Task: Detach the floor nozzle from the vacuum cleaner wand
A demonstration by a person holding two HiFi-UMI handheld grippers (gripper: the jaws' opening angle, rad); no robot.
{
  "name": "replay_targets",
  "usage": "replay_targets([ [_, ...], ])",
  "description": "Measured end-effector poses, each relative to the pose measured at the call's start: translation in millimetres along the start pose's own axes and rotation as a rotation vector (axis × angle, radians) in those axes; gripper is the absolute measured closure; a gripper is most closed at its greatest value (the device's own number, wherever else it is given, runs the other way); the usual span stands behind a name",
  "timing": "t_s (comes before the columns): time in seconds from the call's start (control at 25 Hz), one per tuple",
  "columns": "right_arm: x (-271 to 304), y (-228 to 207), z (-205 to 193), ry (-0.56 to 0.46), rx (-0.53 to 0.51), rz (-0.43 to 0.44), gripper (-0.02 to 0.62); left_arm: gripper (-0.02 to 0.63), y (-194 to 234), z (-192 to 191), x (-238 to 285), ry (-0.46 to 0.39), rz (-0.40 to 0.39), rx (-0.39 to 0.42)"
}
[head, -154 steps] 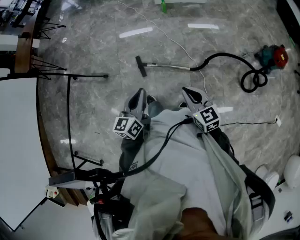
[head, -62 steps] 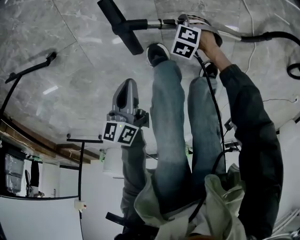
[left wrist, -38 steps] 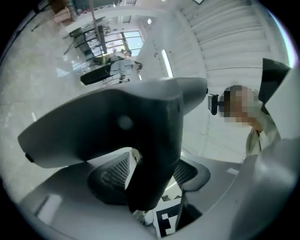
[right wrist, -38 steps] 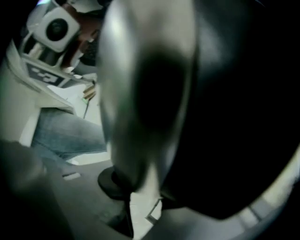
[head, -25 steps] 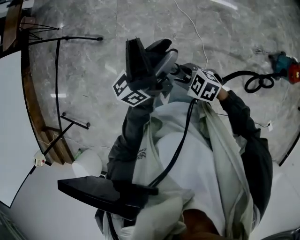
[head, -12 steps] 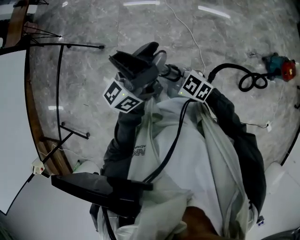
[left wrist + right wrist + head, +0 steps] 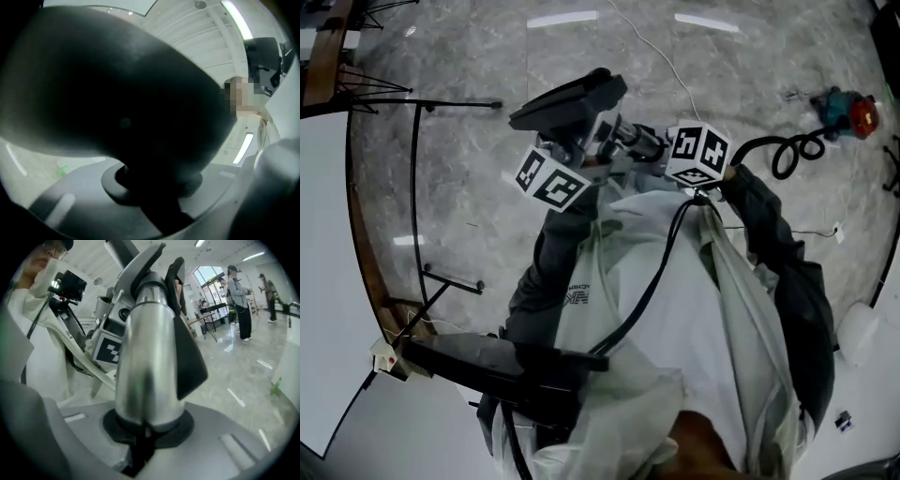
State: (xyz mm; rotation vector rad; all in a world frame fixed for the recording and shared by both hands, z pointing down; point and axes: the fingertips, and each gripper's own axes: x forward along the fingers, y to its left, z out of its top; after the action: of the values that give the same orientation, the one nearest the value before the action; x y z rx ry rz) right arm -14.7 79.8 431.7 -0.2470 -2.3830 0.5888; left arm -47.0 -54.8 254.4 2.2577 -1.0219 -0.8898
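From the head view, the floor nozzle [image 7: 567, 101] is seen raised, left of the wand [image 7: 630, 141]. The grips are shown only in the gripper views. The left gripper [image 7: 154, 190], jaws just closing, is clamped on the floor nozzle, and the right gripper [image 7: 143, 432] likewise on the wand.

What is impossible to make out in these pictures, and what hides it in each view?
1. Joint of floor nozzle and wand: left gripper view, hidden by the nozzle's dark body, which fills the frame.
2. Nozzle surface: same view, too close and blurred.
3. Vacuum cleaner: head view, too small for detail.
4. Hose where it meets the wand: head view, behind the person's sleeve.
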Motion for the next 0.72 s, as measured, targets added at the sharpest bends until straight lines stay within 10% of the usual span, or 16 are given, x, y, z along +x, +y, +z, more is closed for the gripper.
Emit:
replay_targets([
  [0.24,8.3,-27.9,3.5,-0.043,-0.015,-0.551,0.557,0.495,0.8,-6.6,-13.3,0.095,0.063,0.007],
  [0.36,5.9,-32.6,5.0,-0.058,-0.038,-0.669,0.557,0.496,-7.8,-4.9,-15.4,0.100,0.008,0.017],
  [0.72,-3.4,43.7,0.8,-0.093,-0.071,0.058,0.557,0.495,-75.2,-10.7,-11.4,0.115,-0.390,0.041],
])
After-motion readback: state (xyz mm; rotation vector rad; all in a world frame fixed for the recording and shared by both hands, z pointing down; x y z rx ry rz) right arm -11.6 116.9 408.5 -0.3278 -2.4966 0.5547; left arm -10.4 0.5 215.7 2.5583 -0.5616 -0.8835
